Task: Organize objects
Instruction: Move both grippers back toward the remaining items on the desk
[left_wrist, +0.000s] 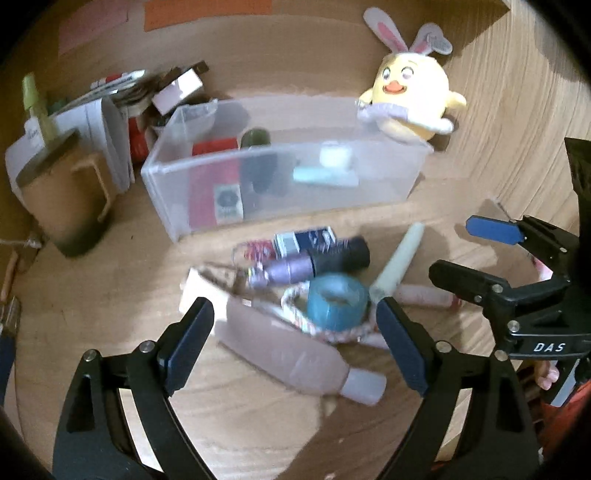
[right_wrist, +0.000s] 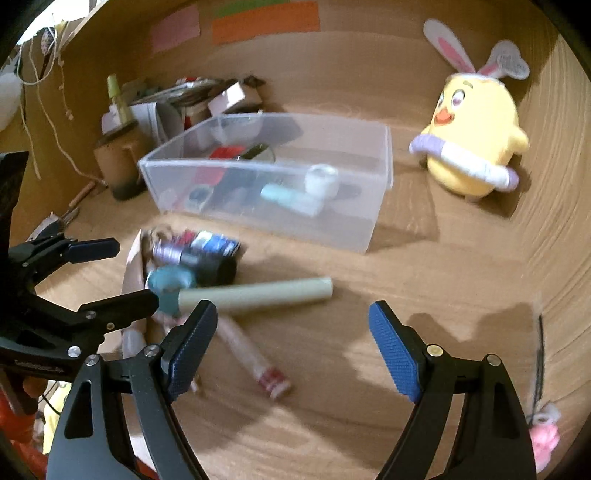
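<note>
A clear plastic bin stands mid-desk and holds a red box, dark items and a pale blue tube. In front of it lies a pile: a blue tape roll, a purple and black cylinder, a pale green tube, a pink bottle and a pink tube. My left gripper is open over the pile, above the bottle and tape. My right gripper is open and empty to the right of the pile; it also shows in the left wrist view.
A yellow chick plush with rabbit ears sits right of the bin against the wooden wall. A brown mug and a stack of papers and boxes stand at the back left. A small pink toy lies at the right edge.
</note>
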